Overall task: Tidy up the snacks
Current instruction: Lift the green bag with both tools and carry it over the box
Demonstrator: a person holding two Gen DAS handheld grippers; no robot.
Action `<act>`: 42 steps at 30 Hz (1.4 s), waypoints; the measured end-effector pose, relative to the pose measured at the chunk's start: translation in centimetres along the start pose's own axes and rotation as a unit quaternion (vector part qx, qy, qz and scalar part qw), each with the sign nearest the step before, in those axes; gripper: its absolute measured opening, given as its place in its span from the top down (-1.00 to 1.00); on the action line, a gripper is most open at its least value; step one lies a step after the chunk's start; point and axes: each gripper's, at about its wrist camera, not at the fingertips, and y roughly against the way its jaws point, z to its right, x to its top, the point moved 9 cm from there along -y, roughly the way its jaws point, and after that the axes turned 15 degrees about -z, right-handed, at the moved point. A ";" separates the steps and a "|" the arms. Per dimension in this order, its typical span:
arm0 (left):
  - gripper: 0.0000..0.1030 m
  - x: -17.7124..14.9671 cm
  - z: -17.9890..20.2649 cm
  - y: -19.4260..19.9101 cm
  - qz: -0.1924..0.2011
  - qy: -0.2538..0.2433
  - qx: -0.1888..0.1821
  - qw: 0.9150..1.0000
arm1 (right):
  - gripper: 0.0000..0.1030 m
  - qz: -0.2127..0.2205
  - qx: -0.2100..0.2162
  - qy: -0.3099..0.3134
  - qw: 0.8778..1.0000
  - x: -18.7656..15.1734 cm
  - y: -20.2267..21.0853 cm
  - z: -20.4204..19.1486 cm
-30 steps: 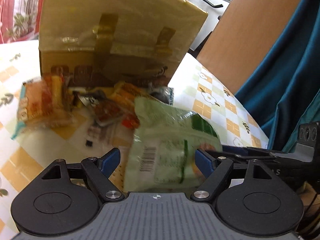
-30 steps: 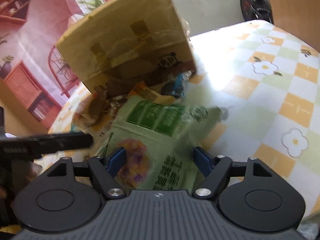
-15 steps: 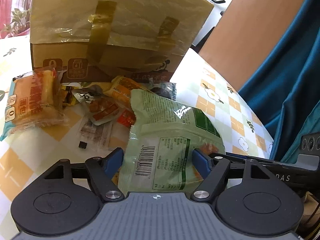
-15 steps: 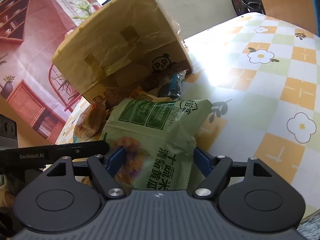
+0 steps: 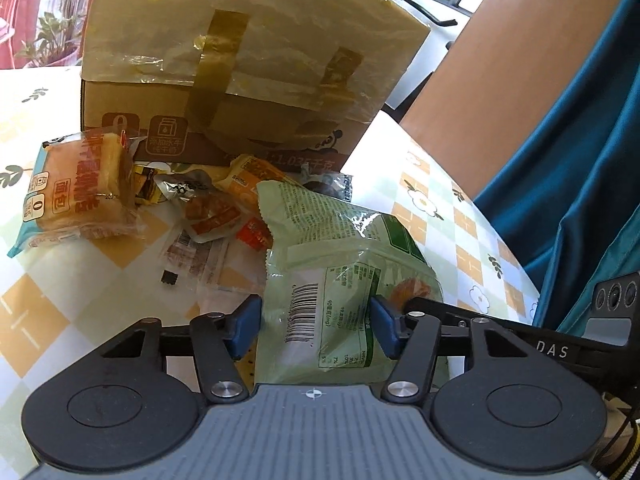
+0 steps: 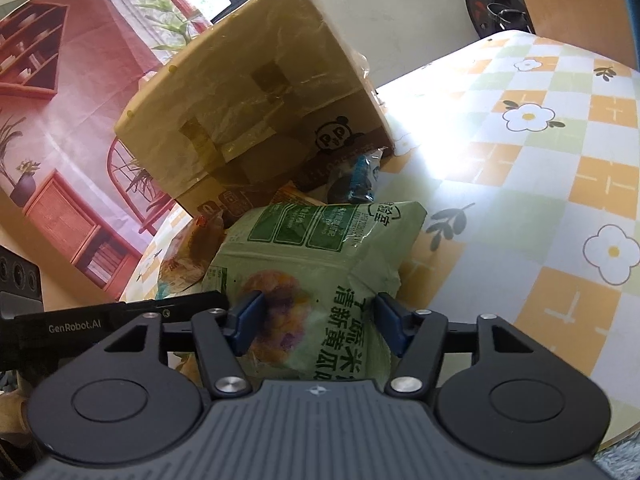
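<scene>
The left tongs pinch the near end of a pale green crinkled plastic snack bag, their blue pads pressed into both of its sides by the barcode; the jaws have just been closing on it. The right tongs grip the same snack bag from its printed front side, blue pads denting the film at both edges, and these jaws have also just been closing with the bag between them. The bag stands partly raised above the desk, which wears a checked orange, green and white cloth with flowers, and leans back toward a pile of small packets. Behind the pile stands a brown cardboard box with strips of tape across its top. To the left of the pile lies a clear-wrapped bread loaf with a blue edge. Nearer the middle are a small clear packet with a red label and an orange packet just in front of the box. In the right wrist view a dark blue-trimmed packet lies against the box at its lower corner.
</scene>
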 end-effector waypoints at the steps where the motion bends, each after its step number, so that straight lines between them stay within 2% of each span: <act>1: -0.19 0.0 0.0 0.1 0.001 -0.002 0.001 1.000 | -0.16 0.000 0.001 0.000 1.000 0.0 0.0 0.0; 4: -0.19 0.3 0.6 0.5 0.008 -0.017 0.008 1.000 | -0.02 0.009 -0.006 0.013 1.000 0.1 0.4 -0.6; 8: -0.18 1.2 1.9 2.3 0.031 -0.043 0.013 0.999 | -0.02 0.028 -0.019 0.034 0.999 0.8 1.5 -1.5; 15: -0.18 4.1 4.3 7.1 0.083 -0.074 0.010 0.994 | -0.01 0.079 -0.006 0.052 0.995 4.0 5.5 -4.1; 20: -0.15 5.9 4.1 9.4 0.117 -0.068 0.003 0.991 | -0.01 0.104 0.002 0.093 0.990 6.5 7.2 -7.1; 26: -0.15 6.3 4.3 11.0 0.141 -0.065 0.000 0.988 | -0.01 0.113 0.006 0.109 0.988 7.5 7.3 -9.0; 30: -0.15 7.1 5.3 13.6 0.169 -0.074 -0.003 0.983 | -0.01 0.118 0.010 0.122 0.985 8.2 8.0 -10.4; 35: -0.15 9.0 5.9 16.3 0.206 -0.084 -0.004 0.975 | -0.01 0.146 0.025 0.145 0.978 10.2 9.9 -12.9; 42: -0.15 12.9 6.0 19.2 0.251 -0.091 0.022 0.963 | -0.01 0.180 0.027 0.197 0.963 14.5 10.5 -16.9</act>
